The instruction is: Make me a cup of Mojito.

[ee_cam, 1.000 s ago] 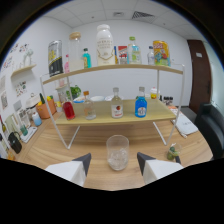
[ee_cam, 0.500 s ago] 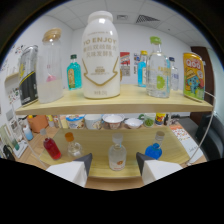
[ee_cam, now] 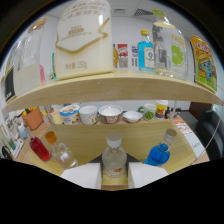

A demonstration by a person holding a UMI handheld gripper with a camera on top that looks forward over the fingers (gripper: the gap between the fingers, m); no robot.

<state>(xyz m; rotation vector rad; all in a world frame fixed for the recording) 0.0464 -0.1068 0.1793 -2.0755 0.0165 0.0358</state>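
A clear bottle [ee_cam: 114, 159] on the lower shelf [ee_cam: 150, 131] stands between the open fingers [ee_cam: 114, 176], apparently not yet gripped. No poured drink is seen; the Mojito seems barely begun, with ingredients to be gathered.

A pale wooden shelf [ee_cam: 125, 82] curves across the room, with a wooden tabletop [ee_cam: 135, 137] below it. Behind them stands a white wall [ee_cam: 127, 30]; a dark office chair [ee_cam: 212, 132] sits beside the table.
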